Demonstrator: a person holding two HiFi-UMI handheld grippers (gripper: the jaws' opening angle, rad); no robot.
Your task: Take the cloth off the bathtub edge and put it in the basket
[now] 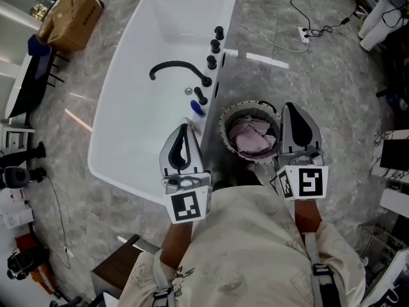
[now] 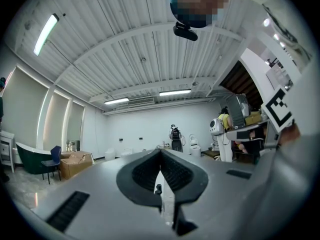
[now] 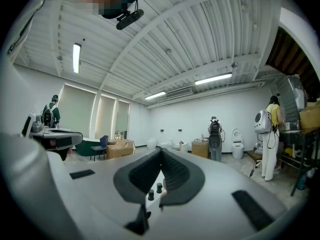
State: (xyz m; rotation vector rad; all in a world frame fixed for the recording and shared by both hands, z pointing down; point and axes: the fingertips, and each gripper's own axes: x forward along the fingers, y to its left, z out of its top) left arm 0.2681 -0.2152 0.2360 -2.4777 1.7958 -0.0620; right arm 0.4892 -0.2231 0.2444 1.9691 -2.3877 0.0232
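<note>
The pink cloth (image 1: 250, 136) lies crumpled inside the round basket (image 1: 225, 124), which stands on the floor against the right side of the white bathtub (image 1: 102, 165). My left gripper (image 1: 184, 130) hovers over the tub's near corner, shut and empty. To the right, my right gripper (image 1: 291, 109) is held over the basket's right rim, also shut with nothing in it. Both point level out into the room. In the left gripper view the left gripper (image 2: 161, 152) has its jaws pressed together, and in the right gripper view so does the right gripper (image 3: 161, 152). No cloth shows on the tub edge.
A black faucet (image 1: 179, 69) and black knobs (image 1: 215, 43) sit along the tub's right edge, with a small blue item (image 1: 197, 107) nearby. A cardboard box (image 1: 70, 18) is at far left, a power strip (image 1: 305, 32) with cables beyond the tub, a dark cabinet (image 1: 118, 267) near my feet.
</note>
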